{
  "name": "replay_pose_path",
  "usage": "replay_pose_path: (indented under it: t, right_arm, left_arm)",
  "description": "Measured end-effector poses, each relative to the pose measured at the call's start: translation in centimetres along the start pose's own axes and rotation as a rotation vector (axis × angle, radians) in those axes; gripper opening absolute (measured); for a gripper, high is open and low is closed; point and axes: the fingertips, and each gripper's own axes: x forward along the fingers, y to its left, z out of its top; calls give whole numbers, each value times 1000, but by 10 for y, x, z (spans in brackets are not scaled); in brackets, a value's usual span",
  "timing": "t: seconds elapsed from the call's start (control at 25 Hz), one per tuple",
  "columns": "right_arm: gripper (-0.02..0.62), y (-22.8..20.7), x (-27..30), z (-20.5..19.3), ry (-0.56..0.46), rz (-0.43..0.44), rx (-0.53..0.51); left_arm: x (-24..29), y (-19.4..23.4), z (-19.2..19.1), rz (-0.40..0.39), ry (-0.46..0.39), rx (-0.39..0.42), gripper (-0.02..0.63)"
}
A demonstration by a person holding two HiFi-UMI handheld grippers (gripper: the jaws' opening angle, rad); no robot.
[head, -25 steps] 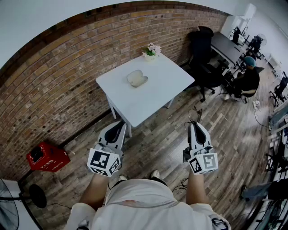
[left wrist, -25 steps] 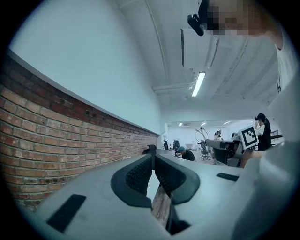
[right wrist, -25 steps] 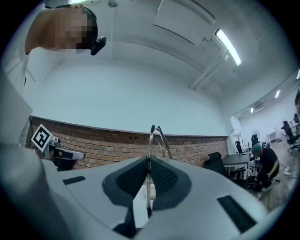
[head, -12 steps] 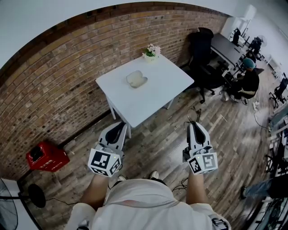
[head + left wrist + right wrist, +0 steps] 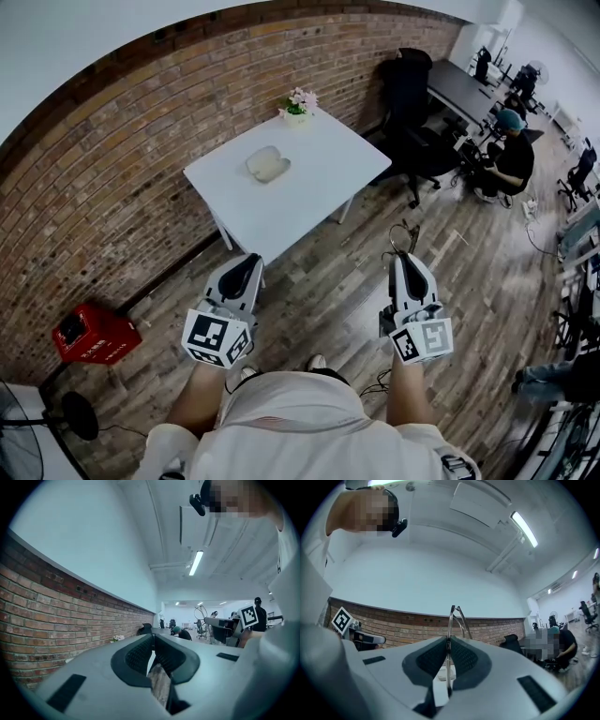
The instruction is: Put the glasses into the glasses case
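The pale open glasses case [image 5: 265, 164] lies on the white table [image 5: 309, 197] by the brick wall, well ahead of both grippers. My right gripper [image 5: 403, 260] [image 5: 449, 641] is shut on thin wire-framed glasses [image 5: 457, 613], whose frame sticks up past the jaw tips; in the head view the glasses [image 5: 405, 240] show as fine wire just beyond the jaws. My left gripper [image 5: 248, 262] [image 5: 153, 639] is shut with nothing in it. Both are held level over the wooden floor, short of the table's near corner.
A small pot of flowers [image 5: 298, 103] stands at the table's far corner. A red crate [image 5: 91, 333] sits on the floor at the left by the wall. Black office chairs [image 5: 412, 89], desks and a seated person [image 5: 506, 155] are at the right.
The table and case have shifted left in the head view as I moved across the floor. Both grippers keep the same pose, the right still holding the glasses.
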Motion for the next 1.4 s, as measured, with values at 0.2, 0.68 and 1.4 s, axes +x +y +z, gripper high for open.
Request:
replay_pose_path:
  t: [0.2, 0.68, 1.4]
  right_arm:
    - [74, -54, -22, 0, -4, -39, 3]
    - [75, -154, -29, -27, 34, -47, 44]
    - [75, -179, 184, -62, 92, 47, 32]
  left_arm:
    - [39, -40, -2, -36, -1, 14, 29]
    - [117, -88, -22, -31, 35, 16, 29]
    - [252, 58, -21, 28, 25, -33, 29]
